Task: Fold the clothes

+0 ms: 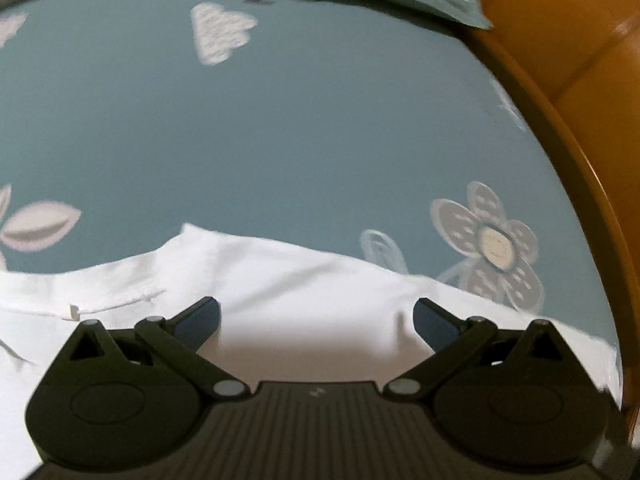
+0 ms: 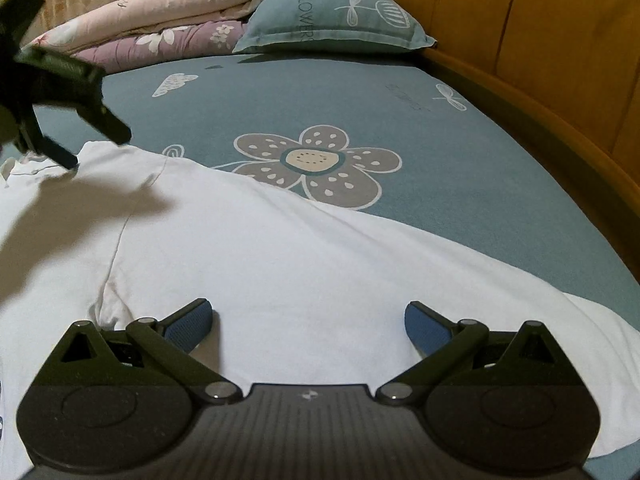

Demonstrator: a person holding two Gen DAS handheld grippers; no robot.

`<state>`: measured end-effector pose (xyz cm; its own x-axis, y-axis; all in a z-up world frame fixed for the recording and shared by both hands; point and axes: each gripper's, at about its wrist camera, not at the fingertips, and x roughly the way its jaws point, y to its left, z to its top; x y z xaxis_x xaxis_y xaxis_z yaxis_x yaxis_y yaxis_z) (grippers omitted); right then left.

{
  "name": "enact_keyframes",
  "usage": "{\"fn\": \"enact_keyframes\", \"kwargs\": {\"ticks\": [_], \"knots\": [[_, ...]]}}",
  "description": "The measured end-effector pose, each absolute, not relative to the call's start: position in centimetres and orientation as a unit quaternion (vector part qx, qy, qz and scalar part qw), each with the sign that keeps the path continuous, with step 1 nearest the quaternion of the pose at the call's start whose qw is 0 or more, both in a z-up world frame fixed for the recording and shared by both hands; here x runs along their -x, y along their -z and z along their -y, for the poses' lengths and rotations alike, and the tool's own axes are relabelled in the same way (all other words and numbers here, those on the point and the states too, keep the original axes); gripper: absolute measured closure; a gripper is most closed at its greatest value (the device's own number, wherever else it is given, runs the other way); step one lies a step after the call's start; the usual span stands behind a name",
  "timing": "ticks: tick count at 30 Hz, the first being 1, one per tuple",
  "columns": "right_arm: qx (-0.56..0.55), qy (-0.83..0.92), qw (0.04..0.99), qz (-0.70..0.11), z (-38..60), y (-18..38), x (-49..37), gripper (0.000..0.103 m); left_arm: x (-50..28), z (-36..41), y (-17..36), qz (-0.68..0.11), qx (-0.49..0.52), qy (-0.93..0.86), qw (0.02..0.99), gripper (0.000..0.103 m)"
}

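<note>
A white garment (image 2: 280, 248) lies spread flat on the teal flowered bed sheet (image 2: 320, 96). It also shows in the left wrist view (image 1: 280, 276), with its neck edge and a small tag (image 1: 75, 312) at the left. My left gripper (image 1: 316, 320) is open, just above the garment near its far edge. It also shows in the right wrist view (image 2: 100, 148) at the garment's far left corner. My right gripper (image 2: 308, 324) is open and empty, low over the garment's middle.
A wooden headboard (image 2: 540, 52) curves along the right side of the bed. A teal pillow (image 2: 336, 16) and folded pink and purple quilts (image 2: 168, 20) lie at the far end. The sheet (image 1: 280, 120) beyond the garment carries flower prints.
</note>
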<state>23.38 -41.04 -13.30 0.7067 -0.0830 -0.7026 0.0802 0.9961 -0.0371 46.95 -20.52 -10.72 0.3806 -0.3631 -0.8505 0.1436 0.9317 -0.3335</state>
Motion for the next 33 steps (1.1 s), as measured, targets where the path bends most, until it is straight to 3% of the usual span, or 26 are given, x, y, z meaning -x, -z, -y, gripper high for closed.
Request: {"fn": "enact_keyframes", "kwargs": {"ticks": [5, 11, 21, 27, 33], "knots": [[0.002, 0.041, 0.924, -0.379, 41.1, 13.3, -23.4, 0.0, -48.5, 20.5, 11.2, -0.491, 0.123, 0.161, 0.847, 0.001], [0.0, 0.044, 0.925, -0.377, 41.0, 13.3, -23.7, 0.0, -48.8, 20.5, 10.3, -0.493, 0.13, 0.166, 0.844, 0.001], [-0.001, 0.053, 0.924, -0.38, 40.9, 13.3, -23.9, 0.0, -44.4, 13.4, 3.8, -0.52, 0.081, 0.129, 0.84, 0.001], [-0.002, 0.059, 0.923, -0.379, 40.8, 13.3, -23.8, 0.0, -42.9, 9.9, 7.6, -0.56, 0.095, 0.109, 0.816, 0.001], [-0.003, 0.061, 0.925, -0.376, 40.8, 13.4, -24.0, 0.0, -44.5, 8.0, 11.2, -0.53, 0.125, 0.085, 0.835, 0.001]]}}
